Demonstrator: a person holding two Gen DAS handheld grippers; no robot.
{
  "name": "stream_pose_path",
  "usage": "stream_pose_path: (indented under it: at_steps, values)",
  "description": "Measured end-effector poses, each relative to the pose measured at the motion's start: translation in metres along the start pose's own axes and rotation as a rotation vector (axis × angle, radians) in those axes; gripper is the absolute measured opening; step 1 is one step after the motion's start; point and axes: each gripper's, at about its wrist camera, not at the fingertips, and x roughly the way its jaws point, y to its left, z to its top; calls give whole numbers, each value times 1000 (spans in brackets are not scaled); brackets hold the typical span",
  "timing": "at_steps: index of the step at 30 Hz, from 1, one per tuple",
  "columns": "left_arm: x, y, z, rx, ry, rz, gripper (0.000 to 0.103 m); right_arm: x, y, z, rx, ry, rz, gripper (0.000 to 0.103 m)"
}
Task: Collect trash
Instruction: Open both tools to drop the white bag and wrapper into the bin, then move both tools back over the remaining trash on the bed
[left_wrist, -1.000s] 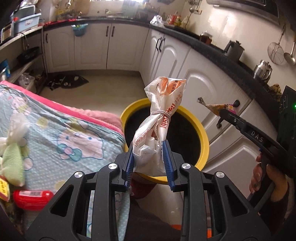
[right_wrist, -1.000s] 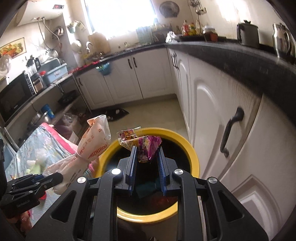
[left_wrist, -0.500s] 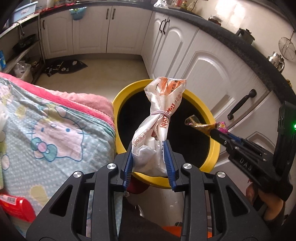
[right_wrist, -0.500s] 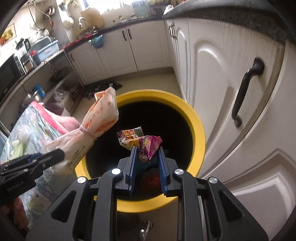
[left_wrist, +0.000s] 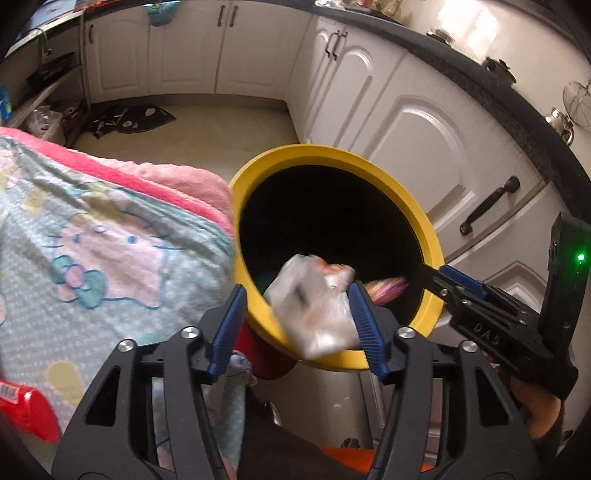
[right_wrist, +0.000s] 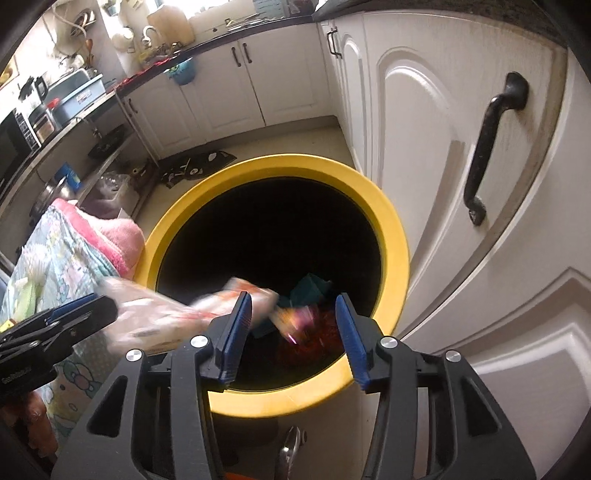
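Both grippers are tilted down over the yellow bin (left_wrist: 424, 225) at frame centre. The left gripper (left_wrist: 297, 325) is spread wide, with the blurred plastic bag (left_wrist: 314, 306) loose between its jaws. The right gripper (right_wrist: 293, 328) is also wide, the pink wrapper (right_wrist: 301, 319) blurred below it, inside the bin's mouth.

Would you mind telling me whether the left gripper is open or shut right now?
Open. The left gripper's blue fingers stand wide apart, and the blurred plastic bag between them tips toward the yellow bin.
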Motion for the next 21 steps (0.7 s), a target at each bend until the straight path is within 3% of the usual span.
stream_pose_path:
  at_steps: [10, 21]
  values:
    - [-54, 26, -1, -59, -123, 30, 92, -33, 9, 12, 2, -115, -5, 71]
    - [-128, 55, -13, -122, -267, 110, 92, -82, 53, 20, -90, -250, 70, 77]
